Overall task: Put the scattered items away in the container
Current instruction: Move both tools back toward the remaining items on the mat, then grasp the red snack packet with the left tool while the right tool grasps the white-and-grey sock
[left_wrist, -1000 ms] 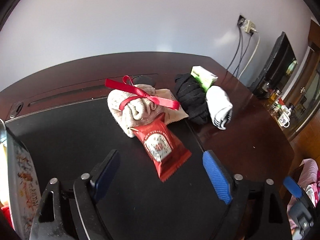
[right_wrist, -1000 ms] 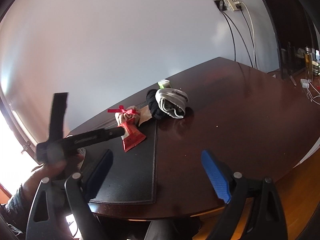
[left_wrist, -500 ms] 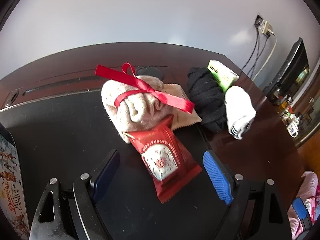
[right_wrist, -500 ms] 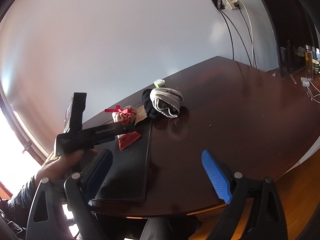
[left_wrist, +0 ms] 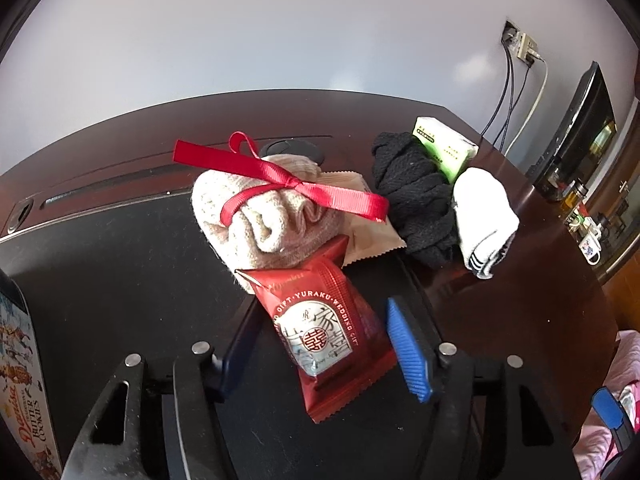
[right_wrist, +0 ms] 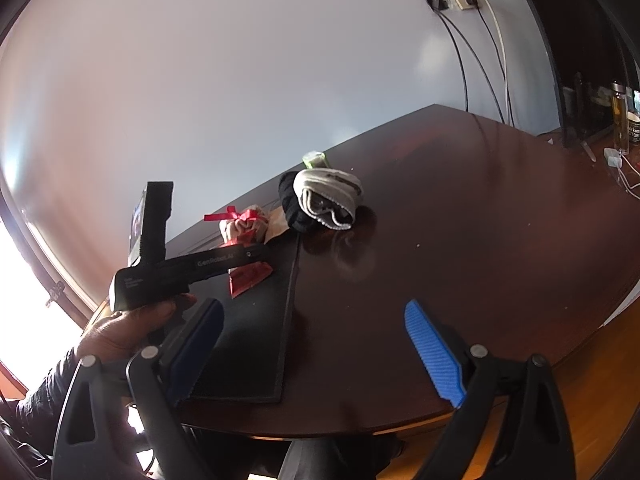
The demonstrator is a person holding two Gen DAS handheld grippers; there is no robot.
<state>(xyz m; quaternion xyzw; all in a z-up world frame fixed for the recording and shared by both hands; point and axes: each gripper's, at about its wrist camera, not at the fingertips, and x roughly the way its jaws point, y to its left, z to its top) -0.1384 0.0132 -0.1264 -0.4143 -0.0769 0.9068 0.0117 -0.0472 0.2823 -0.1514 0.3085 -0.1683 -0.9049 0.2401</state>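
A red snack packet [left_wrist: 324, 332] lies on the black desk mat [left_wrist: 120, 280], between the open fingers of my left gripper [left_wrist: 320, 344]. Behind it sit a beige sock roll tied with a red ribbon [left_wrist: 272, 208], a tan packet [left_wrist: 368, 224], a black sock bundle [left_wrist: 416, 204], a white sock [left_wrist: 480, 216] and a green-white box [left_wrist: 444, 148]. The cookie tin [left_wrist: 20, 392] stands at the left edge. My right gripper [right_wrist: 316, 352] is open and empty above the table's front edge. In the right wrist view the left gripper's body [right_wrist: 180, 268] covers part of the red packet [right_wrist: 250, 276].
The dark wooden table [right_wrist: 480, 220] stretches to the right. Cables hang from a wall socket [left_wrist: 524, 46]. A monitor [left_wrist: 580, 128], mugs and bottles stand at the far right.
My left gripper has moved forward, so the red packet now lies between its fingers. The right gripper has shifted slightly and stayed open.
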